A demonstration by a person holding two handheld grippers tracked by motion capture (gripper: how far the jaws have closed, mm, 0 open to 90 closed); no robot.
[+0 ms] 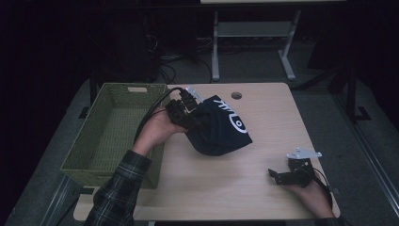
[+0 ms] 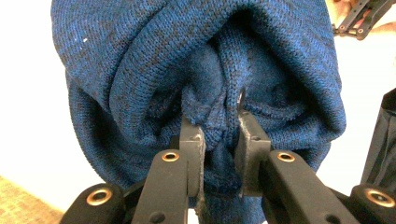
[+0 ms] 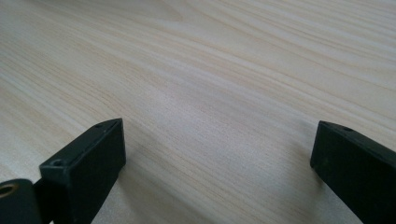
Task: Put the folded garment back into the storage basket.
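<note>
One knitted hat (image 1: 219, 126), dark blue with a white design, hangs over the middle of the counter (image 1: 226, 183), just to the right of one green woven basket (image 1: 115, 134) that stands at the counter's left side. The left gripper (image 1: 194, 117) holds the hat: in the left gripper view its two jaws are pinched together on a bunched fold of the blue knit (image 2: 212, 70), with the cloth squeezed between the pads. One hand (image 1: 160, 127) carries that gripper, with a plaid sleeve (image 1: 120, 188) behind it.

The right gripper (image 1: 277, 176) is near the counter's front right corner, well apart from the hat. In the right gripper view its two jaws stand wide, with bare wood between them. One round hole (image 1: 236, 95) shows at the counter's far edge.
</note>
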